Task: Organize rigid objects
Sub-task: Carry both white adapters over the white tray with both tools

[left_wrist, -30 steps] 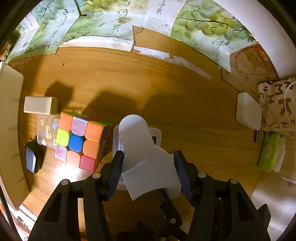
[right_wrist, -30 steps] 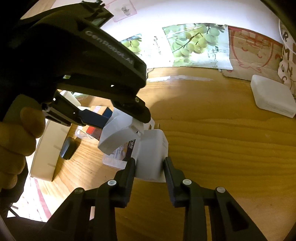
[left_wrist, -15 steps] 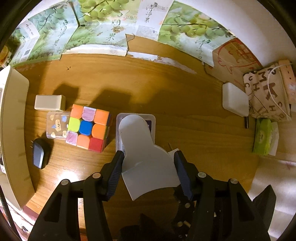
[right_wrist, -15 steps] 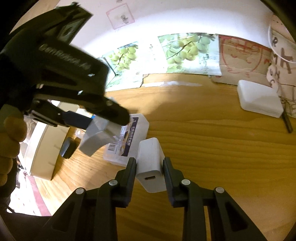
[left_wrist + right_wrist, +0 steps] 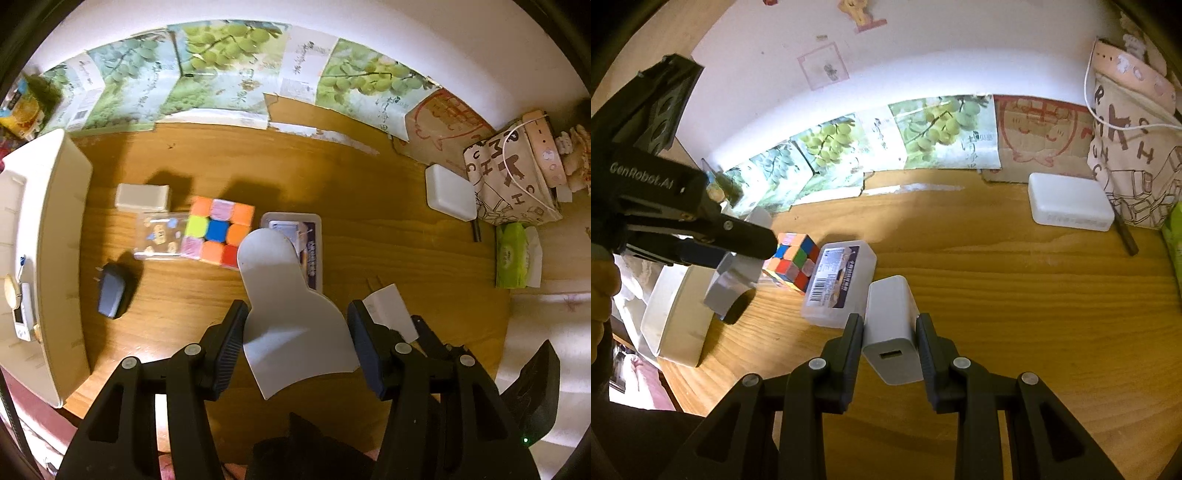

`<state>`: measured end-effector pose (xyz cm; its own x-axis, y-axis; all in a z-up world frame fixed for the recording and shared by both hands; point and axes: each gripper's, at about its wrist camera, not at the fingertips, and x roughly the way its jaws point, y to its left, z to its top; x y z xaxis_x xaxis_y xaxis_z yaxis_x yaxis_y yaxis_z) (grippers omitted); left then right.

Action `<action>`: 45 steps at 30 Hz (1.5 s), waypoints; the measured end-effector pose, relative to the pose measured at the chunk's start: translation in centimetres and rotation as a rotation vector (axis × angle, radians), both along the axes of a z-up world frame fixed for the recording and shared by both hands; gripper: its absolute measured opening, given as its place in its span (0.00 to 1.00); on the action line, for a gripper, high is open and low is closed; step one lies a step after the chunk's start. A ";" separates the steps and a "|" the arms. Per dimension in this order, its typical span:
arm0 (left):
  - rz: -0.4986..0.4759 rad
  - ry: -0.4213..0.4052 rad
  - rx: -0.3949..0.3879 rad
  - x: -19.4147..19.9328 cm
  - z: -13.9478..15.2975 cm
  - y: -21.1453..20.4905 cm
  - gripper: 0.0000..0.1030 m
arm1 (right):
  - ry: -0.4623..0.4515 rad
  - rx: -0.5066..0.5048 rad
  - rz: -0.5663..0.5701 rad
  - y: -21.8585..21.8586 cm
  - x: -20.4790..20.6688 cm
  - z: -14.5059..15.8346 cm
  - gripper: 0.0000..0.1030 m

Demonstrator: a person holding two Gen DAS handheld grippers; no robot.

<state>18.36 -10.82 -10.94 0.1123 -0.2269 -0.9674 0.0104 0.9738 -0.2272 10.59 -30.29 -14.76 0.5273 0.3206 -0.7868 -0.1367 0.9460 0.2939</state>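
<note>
Near the wooden table's (image 5: 388, 236) front edge, held clear above it: pale grey curved plastic scoop (image 5: 291, 317), clamped in left gripper (image 5: 295, 343); just right, white rectangular USB charger (image 5: 892, 328), pinched in right gripper (image 5: 888, 343). Behind, resting mid-table: clear lidded plastic box (image 5: 840, 282), multicoloured puzzle cube (image 5: 221, 231).

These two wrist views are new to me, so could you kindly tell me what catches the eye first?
The colourful puzzle cube stands out mid-table, between a clear patterned case and a labelled plastic box. The left gripper holds a pale curved plastic piece above them. The right gripper is shut on a white charger beside the box.
</note>
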 end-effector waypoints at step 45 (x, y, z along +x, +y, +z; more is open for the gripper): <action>0.017 -0.243 0.103 -7.3 5.1 22.7 0.58 | -0.197 0.012 0.140 20.2 -3.3 6.6 0.28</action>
